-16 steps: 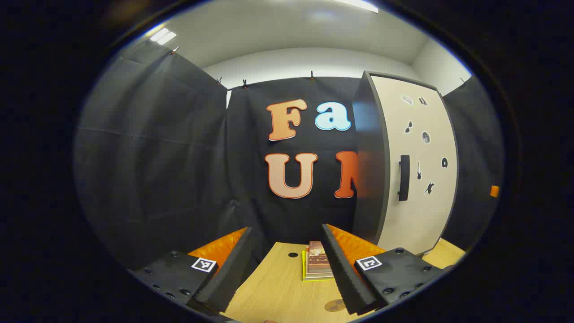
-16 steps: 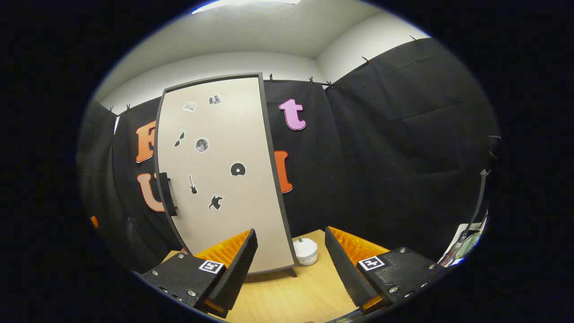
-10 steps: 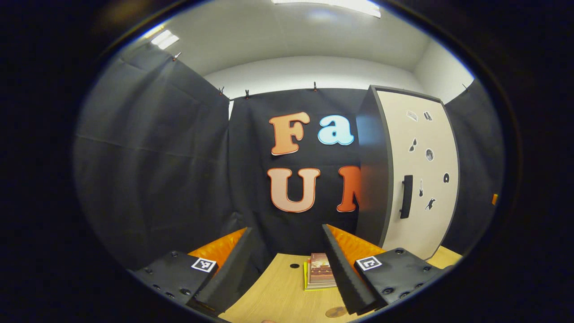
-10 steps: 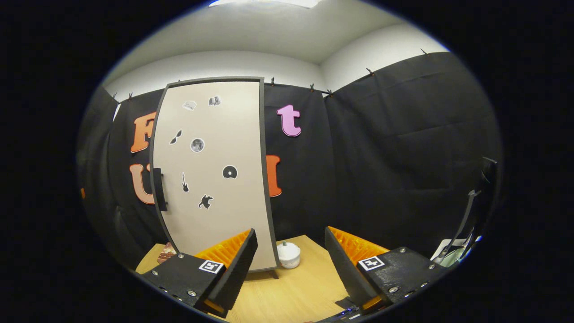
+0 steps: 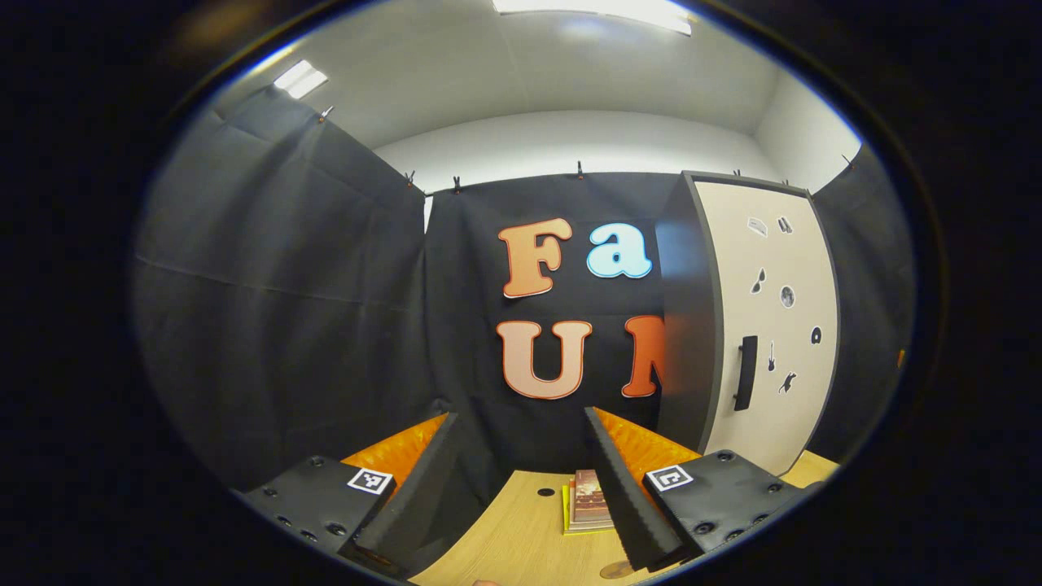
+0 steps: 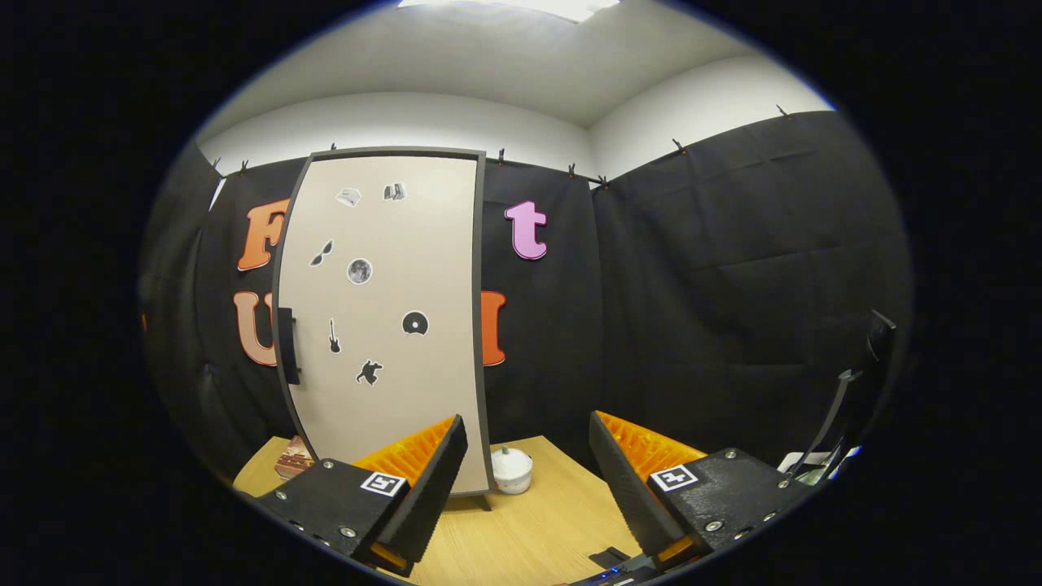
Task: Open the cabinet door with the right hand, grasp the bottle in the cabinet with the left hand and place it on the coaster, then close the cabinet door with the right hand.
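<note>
No words to read on the tall cream cabinet w/ dark grey frame (image 5: 765, 325); its door (image 6: 383, 325) has small black & white picture stickers (image 6: 359, 271) (a guitar, a disc, a moon, glasses) & a black bar handle (image 6: 286, 345) on its left edge. Door is shut, so can't see inside, & can't see the bottle.

Left claw (image 5: 521, 488) is apart, nothing between its fingers, up above the light wood bench (image 5: 521, 537). Past it lies a small stack of books (image 5: 588, 506) on the bench, near the cabinet's left side. A round brown coaster (image 5: 612, 571) peeks out at the bench's near edge.

Right claw (image 6: 525, 480) is apart too, holding nothing, facing the cabinet front. A small white round pot w/ a lid (image 6: 511, 470) sits on the bench just beside the cabinet's right bottom corner.

Black cloth walls, white ceiling w/ lights.
</note>
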Tool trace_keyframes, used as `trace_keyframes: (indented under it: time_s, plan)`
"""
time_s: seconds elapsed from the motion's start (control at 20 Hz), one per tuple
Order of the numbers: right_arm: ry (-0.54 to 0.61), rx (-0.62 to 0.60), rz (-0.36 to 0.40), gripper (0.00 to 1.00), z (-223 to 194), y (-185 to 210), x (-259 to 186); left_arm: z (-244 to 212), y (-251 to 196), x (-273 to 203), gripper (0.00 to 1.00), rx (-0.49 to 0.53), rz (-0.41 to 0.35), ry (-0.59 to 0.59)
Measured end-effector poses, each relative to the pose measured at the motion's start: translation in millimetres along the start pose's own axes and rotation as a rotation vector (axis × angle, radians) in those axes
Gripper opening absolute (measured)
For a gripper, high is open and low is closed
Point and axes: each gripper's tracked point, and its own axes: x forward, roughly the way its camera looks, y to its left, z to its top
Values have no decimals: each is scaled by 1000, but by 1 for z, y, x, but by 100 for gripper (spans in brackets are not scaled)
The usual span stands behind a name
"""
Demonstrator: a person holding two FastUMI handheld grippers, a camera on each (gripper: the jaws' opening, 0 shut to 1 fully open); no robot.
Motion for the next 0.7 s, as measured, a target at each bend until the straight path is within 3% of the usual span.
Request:
trace_keyframes:
  time_s: [0.25,0.7]
  plan:
    - [-7,-29,9,94,4,13,5,0,5,-3,97,-13,5,1]
    - [12,-24,178,93,2,109,31,-8,25,-11,97,7,37,15]
